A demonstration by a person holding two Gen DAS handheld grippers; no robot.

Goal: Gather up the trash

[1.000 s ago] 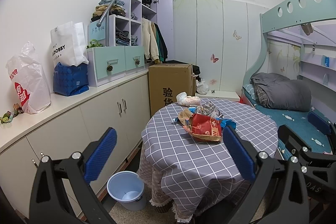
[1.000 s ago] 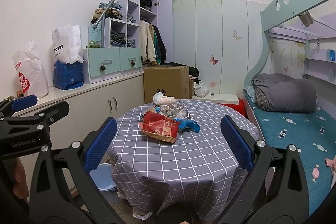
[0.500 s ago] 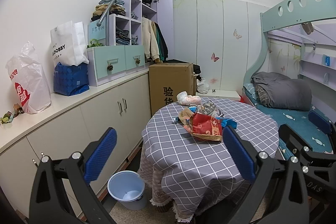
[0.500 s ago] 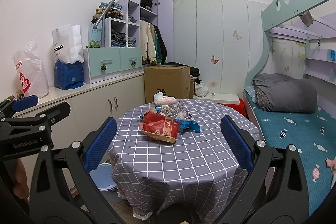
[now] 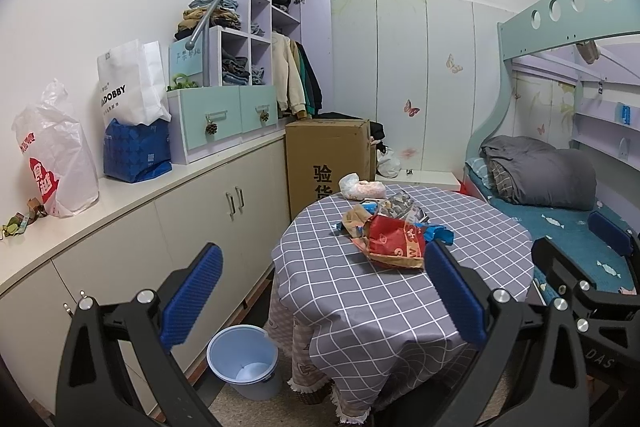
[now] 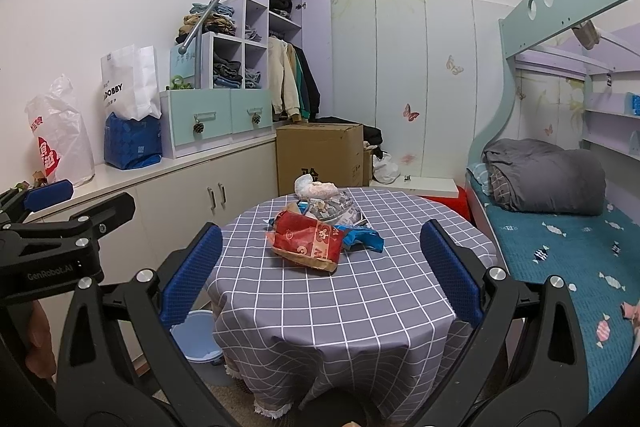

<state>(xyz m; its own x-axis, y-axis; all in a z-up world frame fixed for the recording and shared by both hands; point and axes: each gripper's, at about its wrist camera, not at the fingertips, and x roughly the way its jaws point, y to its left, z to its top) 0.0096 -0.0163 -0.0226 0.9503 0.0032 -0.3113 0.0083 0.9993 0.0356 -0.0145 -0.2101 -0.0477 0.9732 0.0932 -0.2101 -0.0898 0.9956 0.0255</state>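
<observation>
Far left, a white plastic bag with red print (image 5: 54, 163) sits on the long white bench (image 5: 120, 193), next to a blue bag (image 5: 136, 151) with a white paper bag (image 5: 130, 83) standing in it. Down on the floor, a light blue bucket (image 5: 243, 361) stands right by the foot of the round bench with the grey checked cloth (image 5: 400, 291).

The left tool (image 5: 323, 301) hangs in the air short of that round bench, both blue pads spread wide with nothing between them. The trash pile is in the middle of the cloth: a red snack wrapper (image 5: 394, 241) in front, a blue wrapper (image 5: 438, 235) touching its right side, a grey printed packet (image 5: 400, 205) behind, and a tied clear bag with pink stuff (image 5: 362, 188) at the far edge.

The right tool (image 6: 321, 273) is also wide open and empty, well back from the pile. Over on the right, a bunk bed with a rolled grey quilt (image 6: 544, 177).
</observation>
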